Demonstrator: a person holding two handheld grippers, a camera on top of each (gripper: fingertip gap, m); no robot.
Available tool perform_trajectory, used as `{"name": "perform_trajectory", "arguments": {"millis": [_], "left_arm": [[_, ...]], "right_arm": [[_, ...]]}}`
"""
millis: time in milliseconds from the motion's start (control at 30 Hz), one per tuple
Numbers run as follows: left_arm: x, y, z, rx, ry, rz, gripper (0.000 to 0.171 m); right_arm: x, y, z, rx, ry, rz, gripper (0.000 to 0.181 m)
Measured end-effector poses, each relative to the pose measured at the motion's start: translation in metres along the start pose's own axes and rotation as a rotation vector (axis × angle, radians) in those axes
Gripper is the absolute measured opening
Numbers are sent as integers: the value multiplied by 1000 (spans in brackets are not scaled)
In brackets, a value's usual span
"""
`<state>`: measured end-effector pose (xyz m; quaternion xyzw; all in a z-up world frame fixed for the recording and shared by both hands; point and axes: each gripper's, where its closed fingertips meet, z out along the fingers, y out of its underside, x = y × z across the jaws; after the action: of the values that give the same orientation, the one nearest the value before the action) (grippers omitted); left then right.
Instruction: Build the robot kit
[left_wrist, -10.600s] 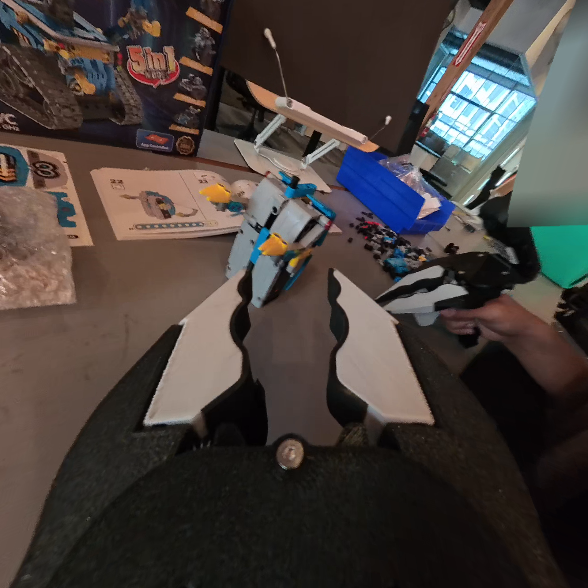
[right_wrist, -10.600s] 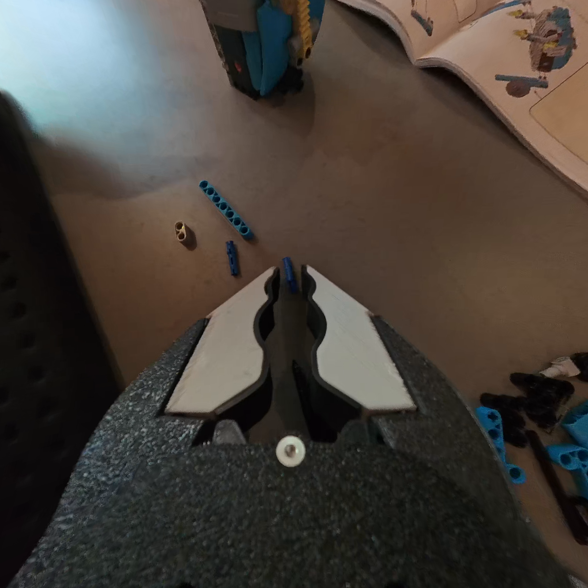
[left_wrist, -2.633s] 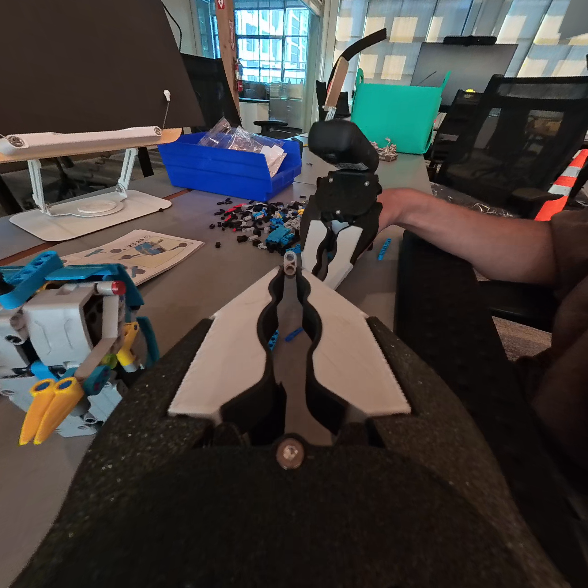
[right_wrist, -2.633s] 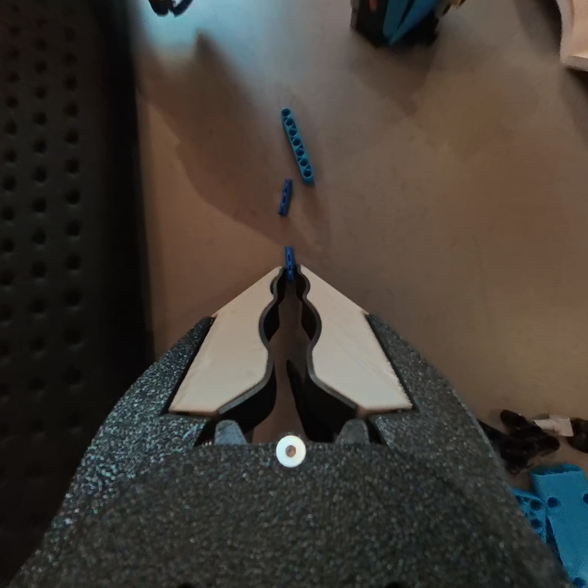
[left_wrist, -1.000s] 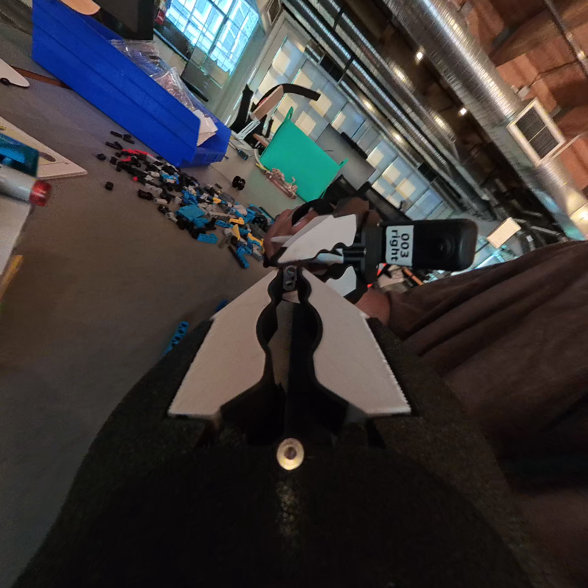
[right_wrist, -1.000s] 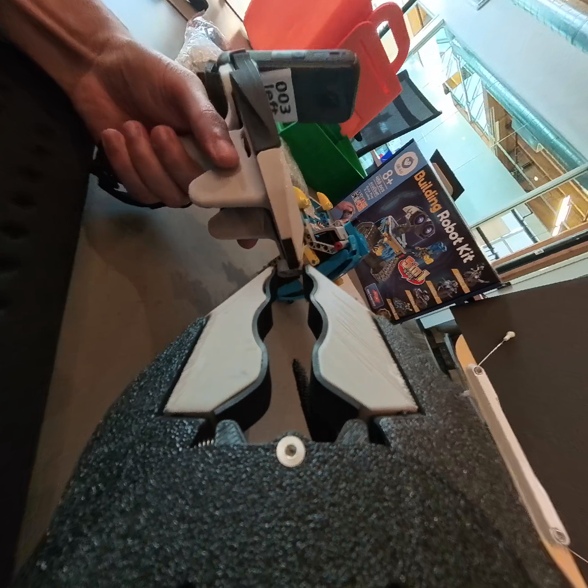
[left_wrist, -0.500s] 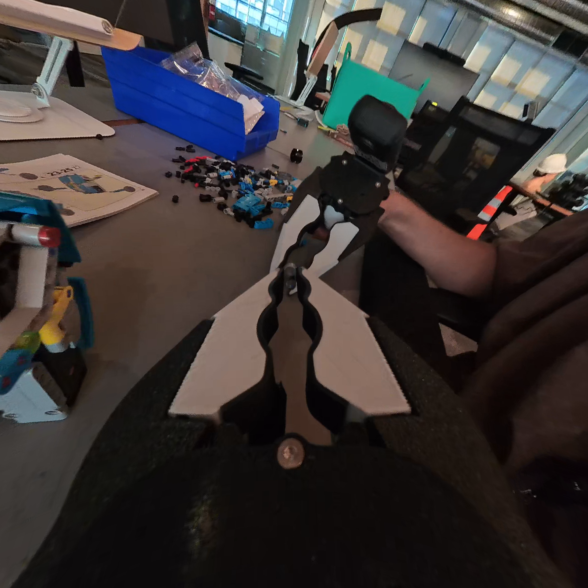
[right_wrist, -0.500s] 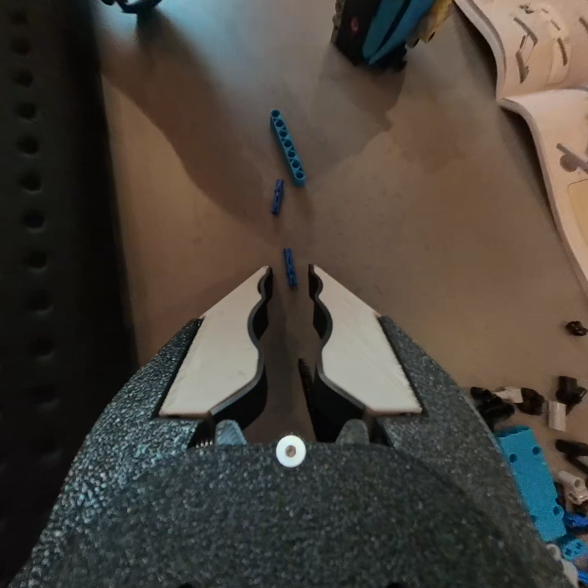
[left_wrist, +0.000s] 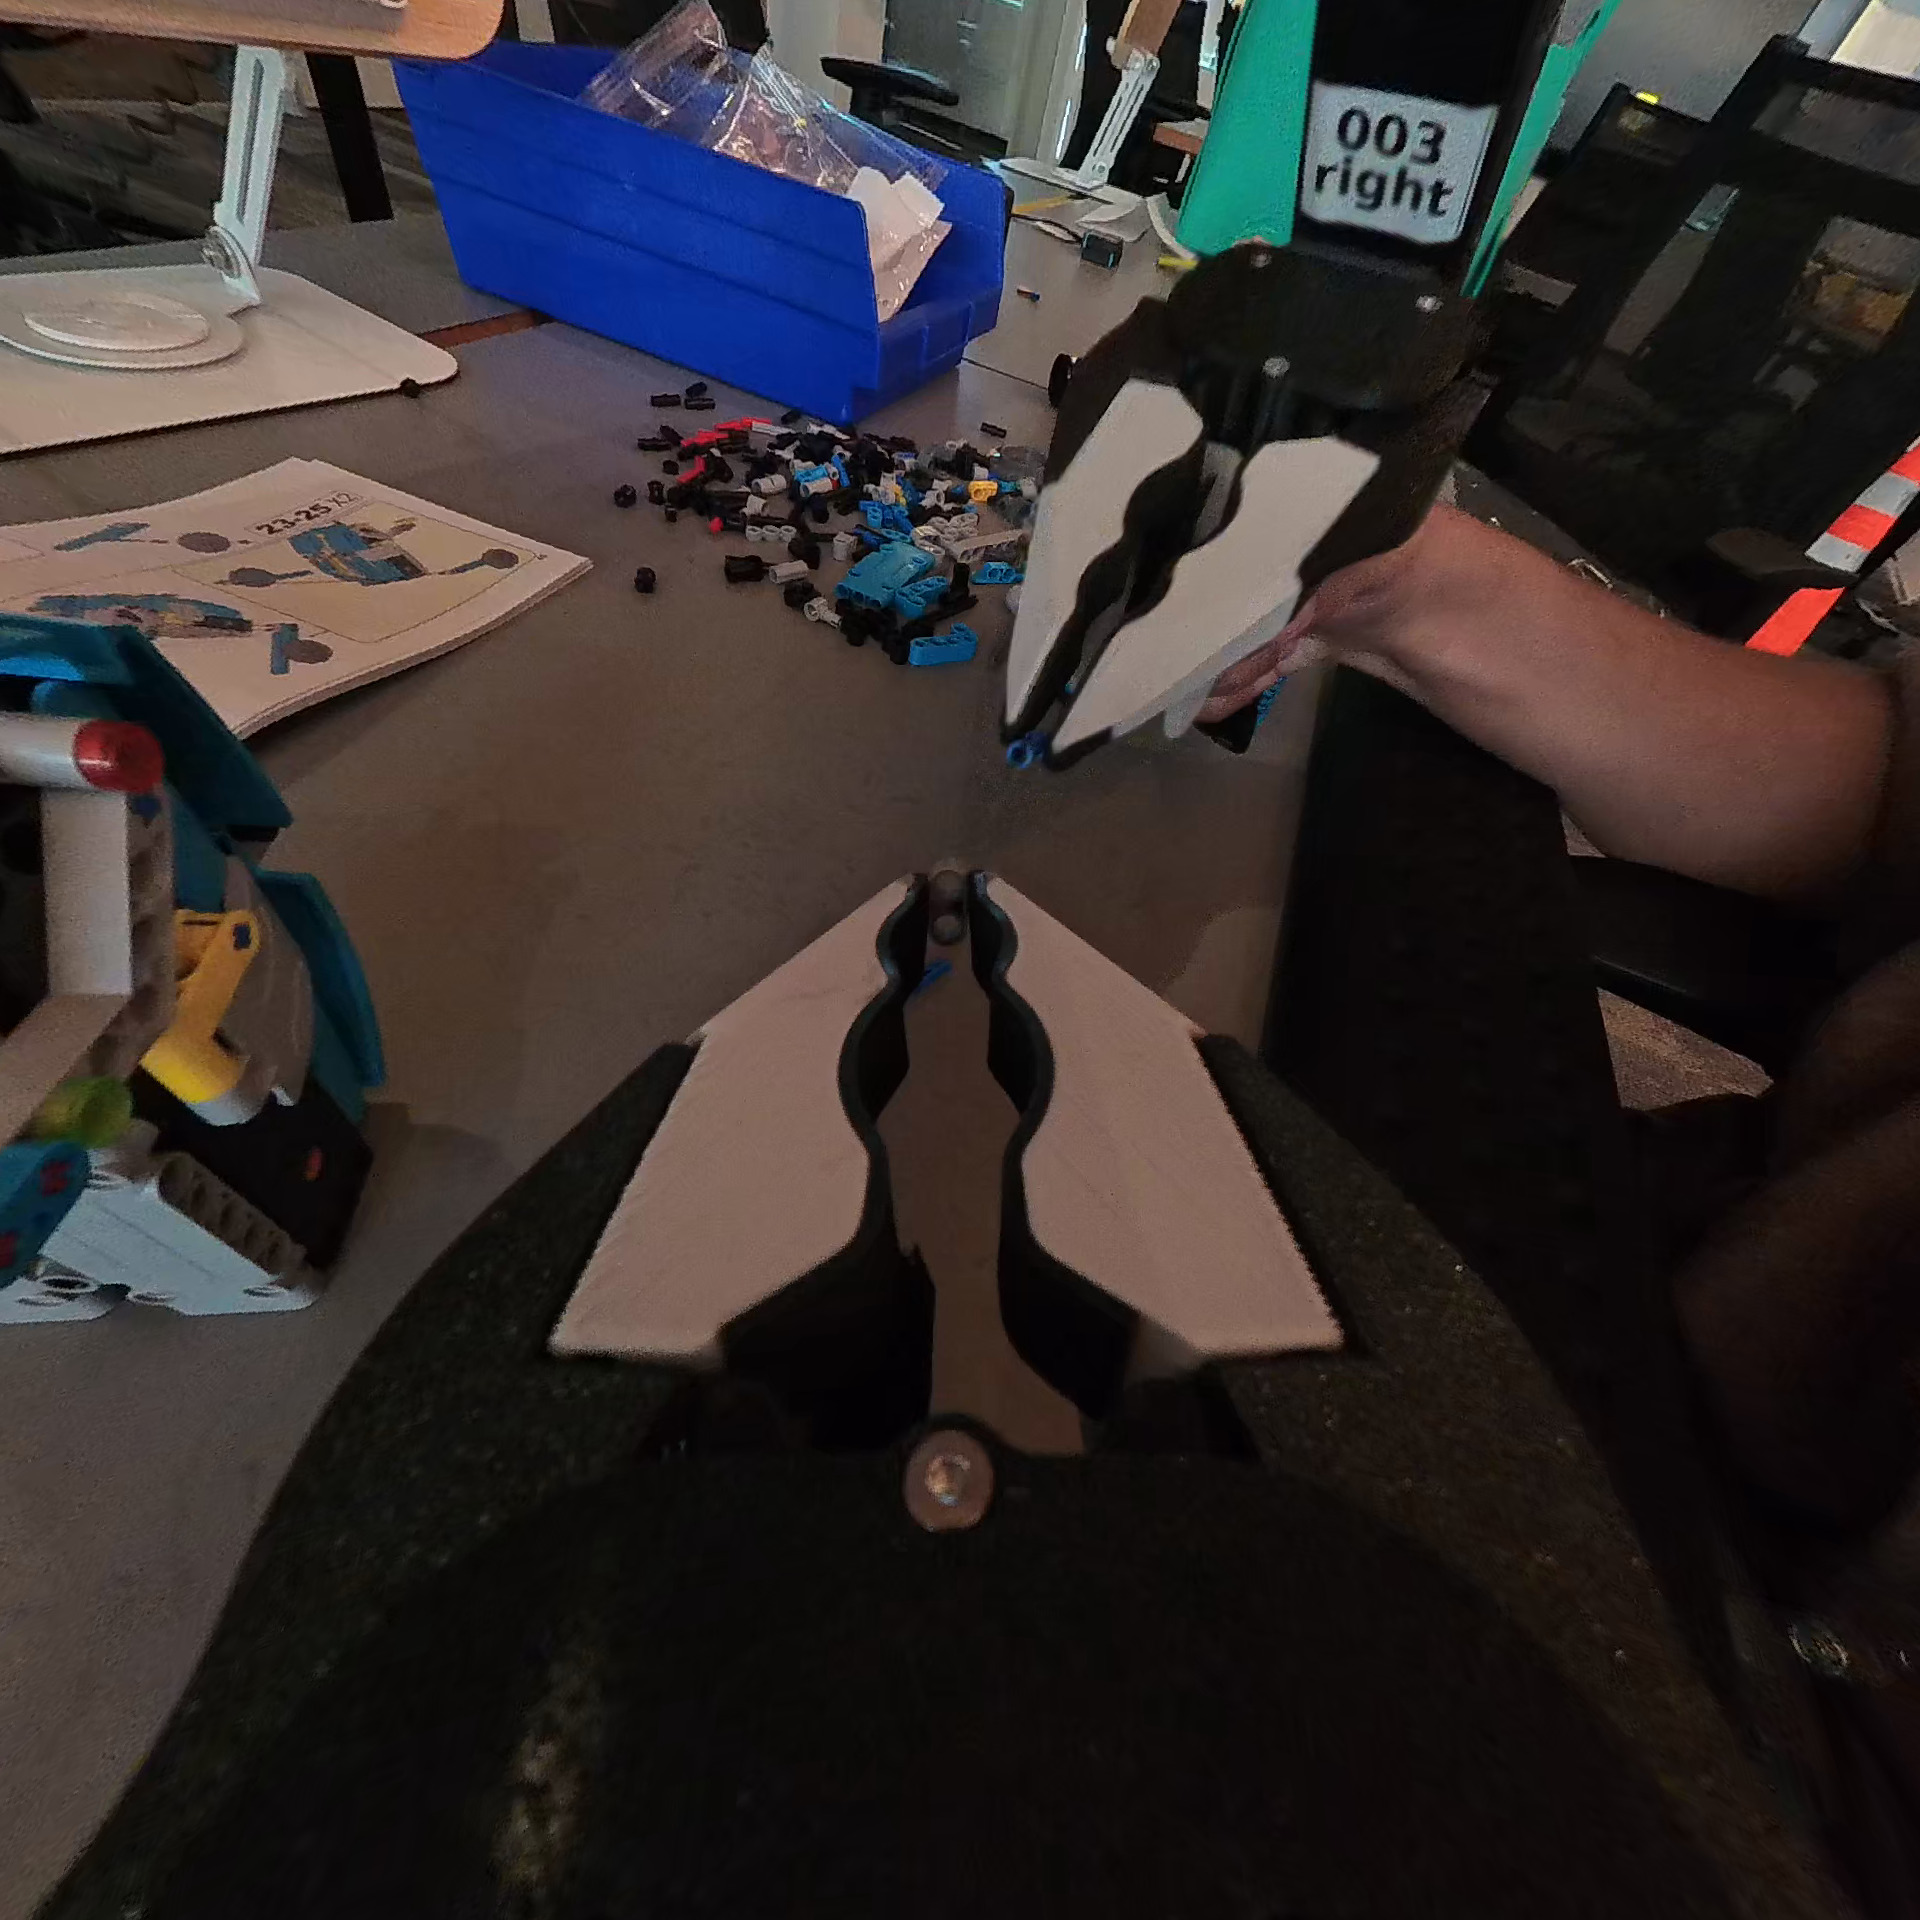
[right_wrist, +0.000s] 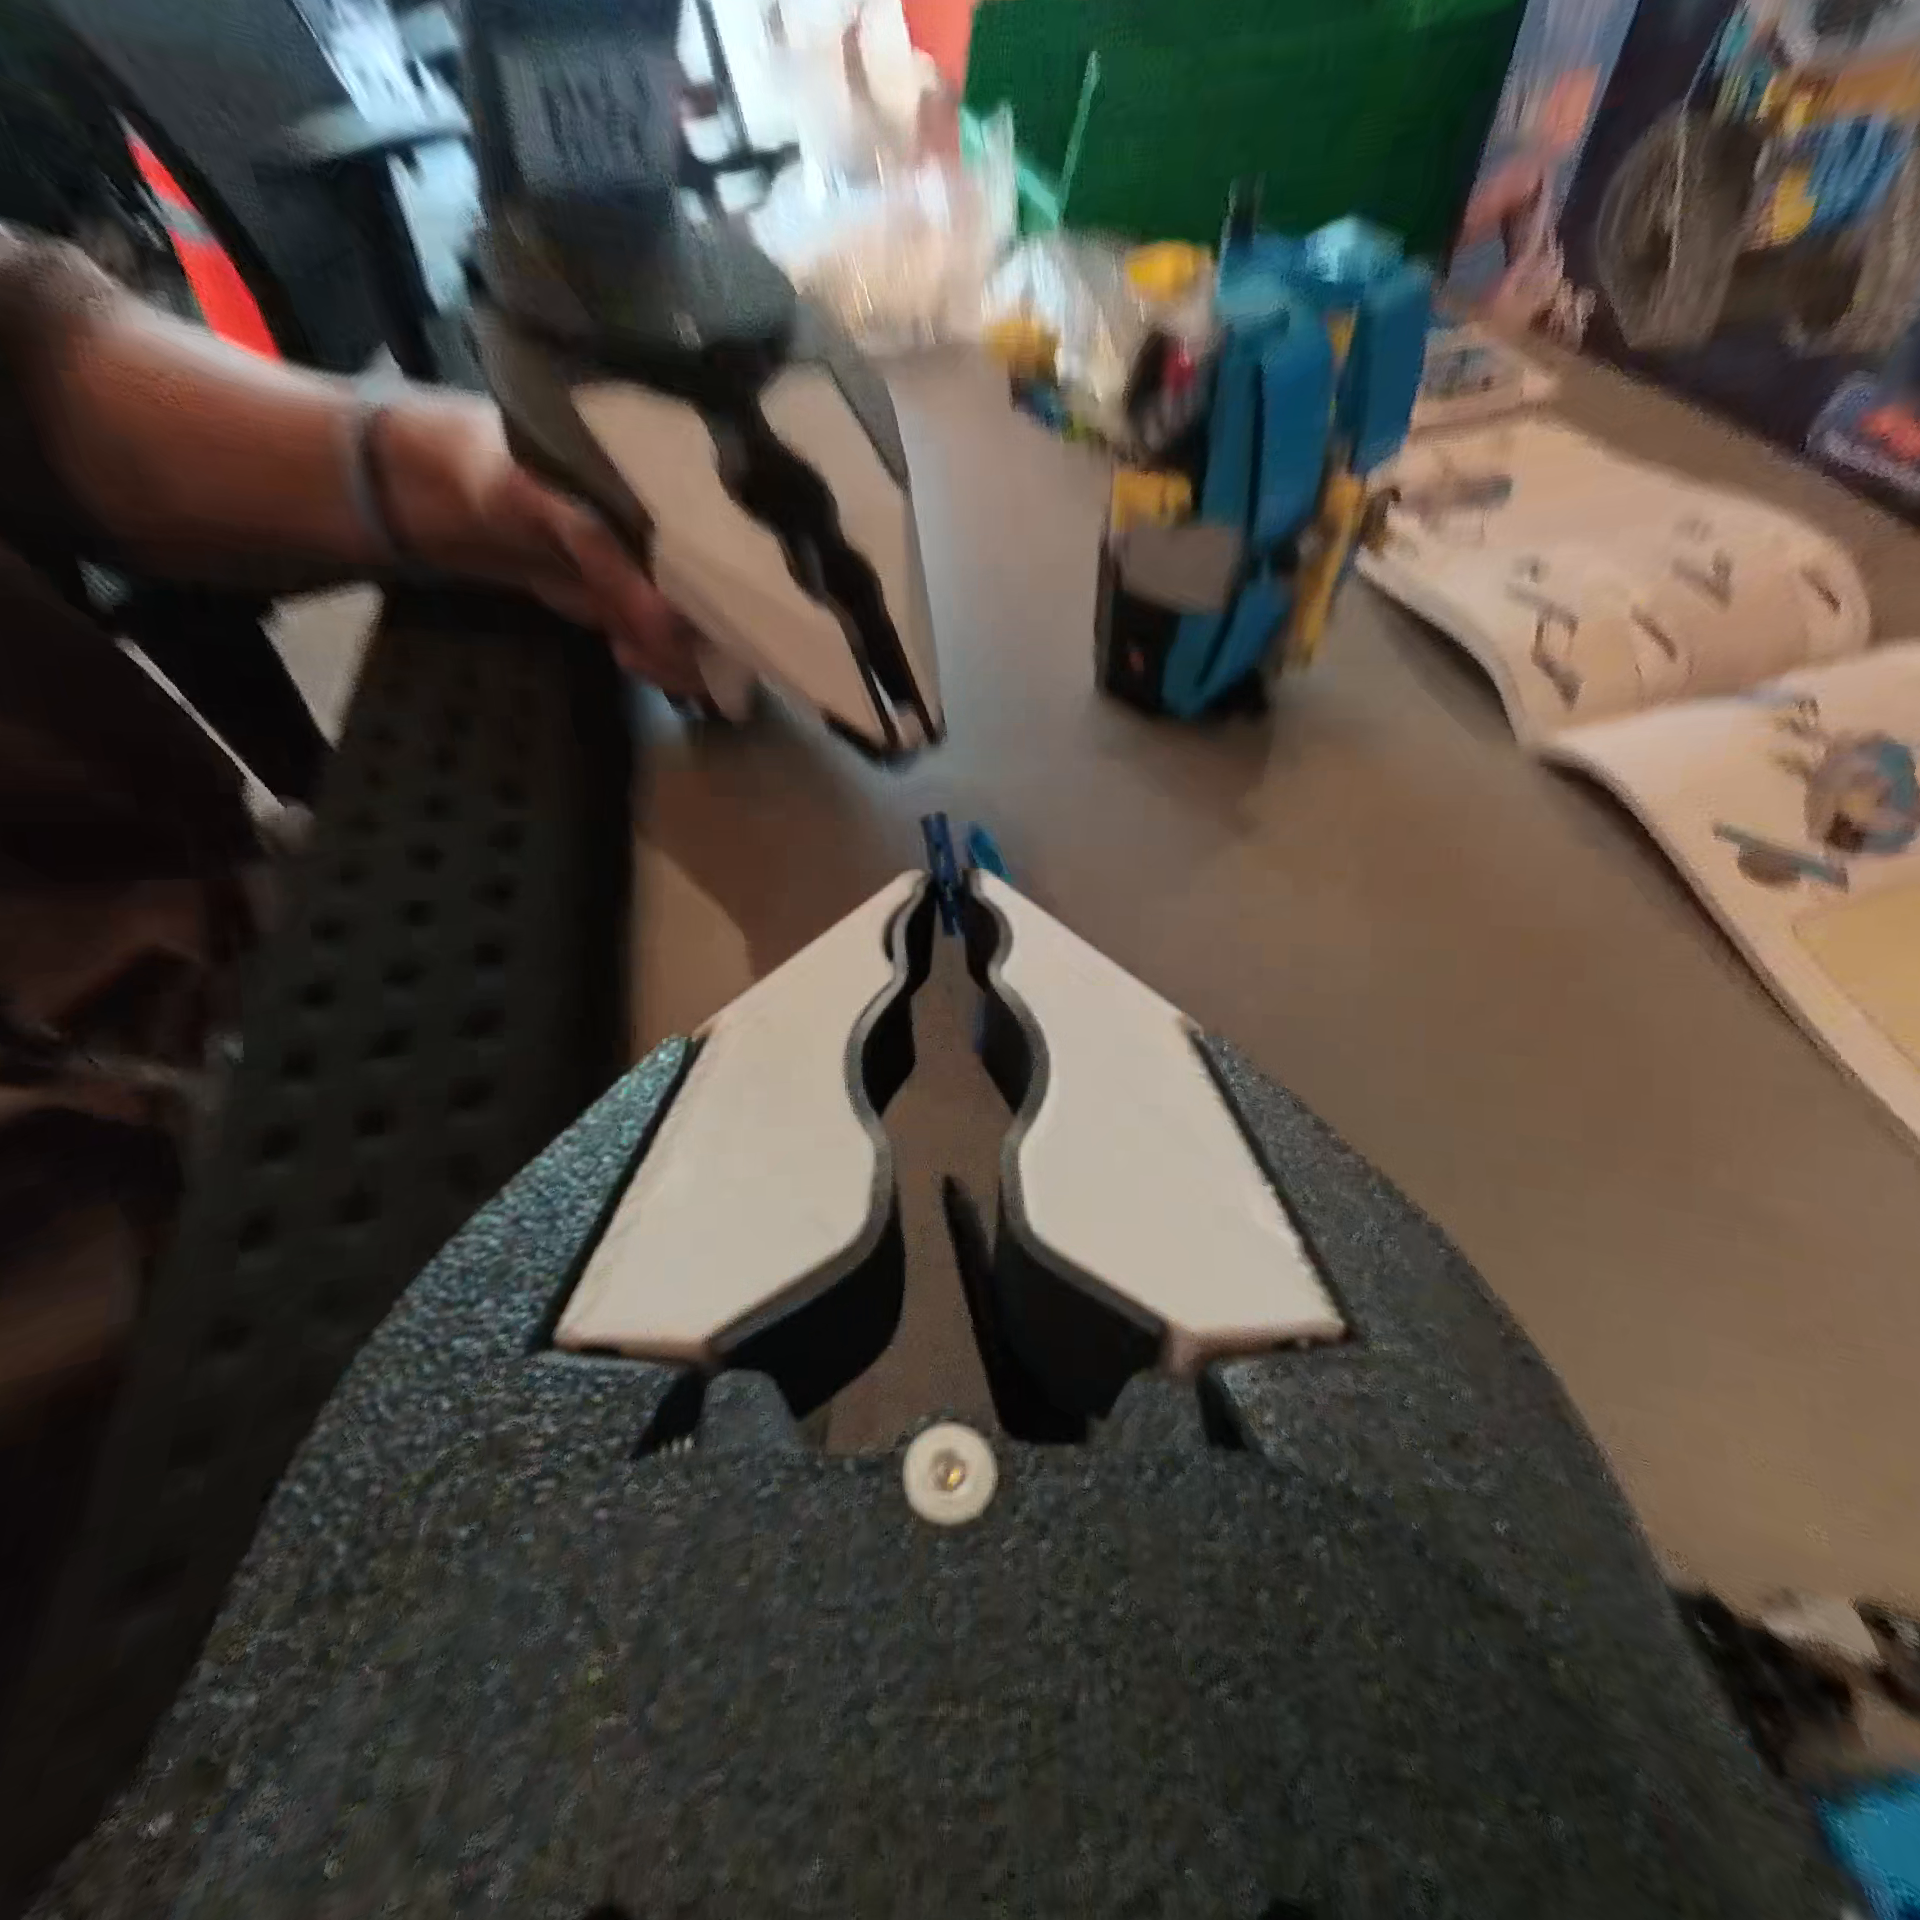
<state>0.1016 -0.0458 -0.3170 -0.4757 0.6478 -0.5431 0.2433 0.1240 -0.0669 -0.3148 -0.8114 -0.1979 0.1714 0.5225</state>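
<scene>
My left gripper (left_wrist: 945, 883) is shut on a small tan two-hole connector (left_wrist: 945, 914) and holds it above the grey table (left_wrist: 623, 831). My right gripper (right_wrist: 948, 878) is shut on a short dark blue pin (right_wrist: 940, 847), whose tip sticks out past the fingertips. The two grippers face each other a short way apart. The right gripper (left_wrist: 1039, 748) with the blue pin tip (left_wrist: 1023, 750) shows in the left wrist view. The left gripper (right_wrist: 914, 738) shows blurred in the right wrist view. A blue, white and yellow brick-built robot model (left_wrist: 156, 1039) stands to the left.
A pile of small loose pieces (left_wrist: 852, 530) lies in front of a blue bin (left_wrist: 707, 218). An open instruction booklet (left_wrist: 281, 582) and a white stand (left_wrist: 156, 332) lie behind the model. A black perforated chair (right_wrist: 416, 935) is at the table's edge. The kit box (right_wrist: 1766, 208) stands behind. The left gripper's tips are roughly 4 cm from the right gripper's.
My right gripper closed on the blue pin that lay on the table, lifted it and swung up to face the left gripper. The left gripper still holds the tan connector.
</scene>
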Motion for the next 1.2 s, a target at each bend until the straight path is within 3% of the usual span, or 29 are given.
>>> {"name": "perform_trajectory", "arguments": {"millis": [100, 300, 533, 867, 967, 1067, 1200], "left_arm": [[0, 0, 0, 0, -3, 1, 7], [-10, 1, -2, -5, -59, 17, 7], [7, 5, 7, -41, -40, 141, 7], [3, 20, 15, -136, -81, 177, 7], [-2, 26, 19, -176, -102, 167, 7], [-3, 22, 17, -150, -106, 171, 7], [-5, 16, 10, -105, -108, 148, 7]], "right_arm": [[-8, -22, 8, 97, -23, 32, 5], [20, 33, 15, -221, 169, -153, 6], [-3, 14, 23, -191, 149, -278, 6], [-8, 16, 23, -196, 90, -210, 5], [2, 30, 18, -346, 109, -222, 6], [22, 52, 3, -628, 151, -299, 6], [33, 71, -26, -978, 81, -218, 6]]}}
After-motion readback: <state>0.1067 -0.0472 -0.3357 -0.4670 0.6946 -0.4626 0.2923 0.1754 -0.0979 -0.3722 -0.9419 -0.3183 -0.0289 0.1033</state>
